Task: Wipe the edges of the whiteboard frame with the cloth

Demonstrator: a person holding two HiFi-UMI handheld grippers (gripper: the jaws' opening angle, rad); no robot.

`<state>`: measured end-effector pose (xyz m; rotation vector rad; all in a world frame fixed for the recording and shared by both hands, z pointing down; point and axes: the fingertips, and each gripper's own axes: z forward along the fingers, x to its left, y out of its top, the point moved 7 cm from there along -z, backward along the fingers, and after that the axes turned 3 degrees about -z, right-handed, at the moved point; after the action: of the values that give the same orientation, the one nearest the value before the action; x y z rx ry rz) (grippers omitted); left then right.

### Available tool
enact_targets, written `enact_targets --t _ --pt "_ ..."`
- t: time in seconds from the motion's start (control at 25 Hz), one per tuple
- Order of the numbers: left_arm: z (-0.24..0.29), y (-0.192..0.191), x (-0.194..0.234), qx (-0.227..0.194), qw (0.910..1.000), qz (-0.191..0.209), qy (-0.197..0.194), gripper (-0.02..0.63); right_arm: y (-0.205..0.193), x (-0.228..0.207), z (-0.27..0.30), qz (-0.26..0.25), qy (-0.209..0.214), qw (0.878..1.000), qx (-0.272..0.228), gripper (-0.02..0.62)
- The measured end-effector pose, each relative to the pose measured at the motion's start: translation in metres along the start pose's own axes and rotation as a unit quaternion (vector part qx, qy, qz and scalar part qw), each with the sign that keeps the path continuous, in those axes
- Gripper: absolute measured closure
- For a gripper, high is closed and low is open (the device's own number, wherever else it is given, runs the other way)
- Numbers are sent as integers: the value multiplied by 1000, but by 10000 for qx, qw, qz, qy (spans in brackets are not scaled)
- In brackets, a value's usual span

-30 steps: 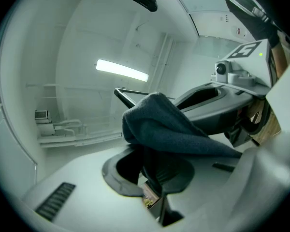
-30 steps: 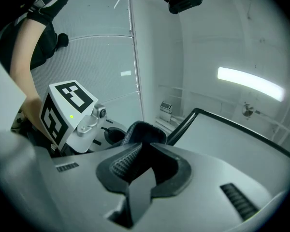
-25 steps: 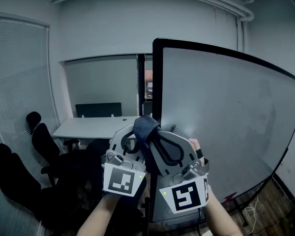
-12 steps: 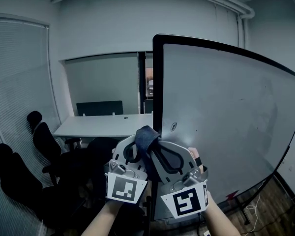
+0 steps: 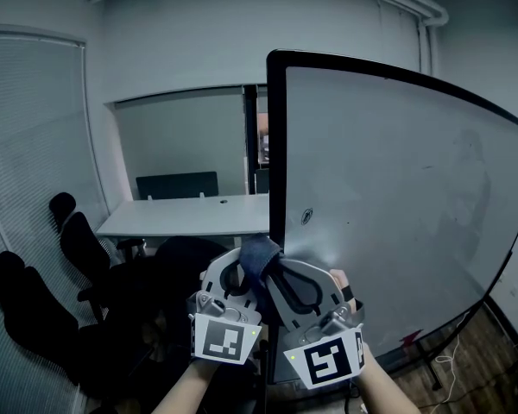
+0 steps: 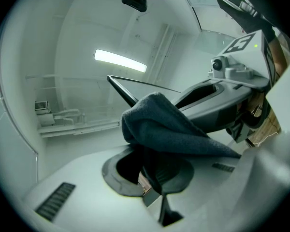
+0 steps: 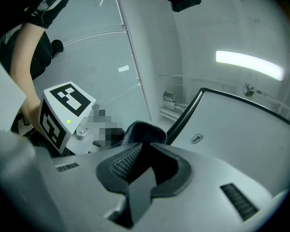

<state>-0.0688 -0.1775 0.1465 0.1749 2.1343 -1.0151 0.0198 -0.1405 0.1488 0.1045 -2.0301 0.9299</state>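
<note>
Here, the cloth is gripped from both sides. One part is clamped in the left gripper and another in the right gripper, and in both gripper views the jaws are seen pressed onto the fabric. The cloth is held low against the black left edge of the whiteboard frame; whether it is wrapped round that edge cannot be told. Behind it, a white tabletop and dark chairs are seen.

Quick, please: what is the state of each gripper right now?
Left gripper: closed, holding the cloth.
Right gripper: closed, holding the cloth too, at its jaw tips.
</note>
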Motion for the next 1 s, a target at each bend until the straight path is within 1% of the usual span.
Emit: enact_targets --t 0.12,0.24,0.4,0.52,0.6,0.8,0.84,0.88,1.0 --pt "-3 -4 -4 22 10000 -34 -4 572 -4 5 -2 59 29 10000 24 545" --pt "-7 -8 -9 54 9999 -89 -6 572 -9 11 -5 81 109 9997 225 545" --pt "-12 -14 -15 54 9999 -109 51 572 -12 18 -8 174 58 9998 88 545" --pt "-16 -18 -20 72 9998 -162 57 572 -17 25 -12 207 112 9994 256 545" --pt "-19 -21 -23 110 9997 -193 43 572 -19 29 -13 252 91 9994 208 545" --pt "-25 -30 -33 193 9995 -236 -3 574 -28 41 -19 380 138 9985 375 545" --pt "-27 -32 -35 224 9994 -250 -24 574 -28 43 -19 388 121 9986 346 545" --pt "-28 -33 -37 254 9992 -307 -34 574 -28 45 -20 399 98 9987 299 545" --pt "-31 -37 -44 326 9970 -705 -2 574 -31 50 -22 495 118 9981 337 545"
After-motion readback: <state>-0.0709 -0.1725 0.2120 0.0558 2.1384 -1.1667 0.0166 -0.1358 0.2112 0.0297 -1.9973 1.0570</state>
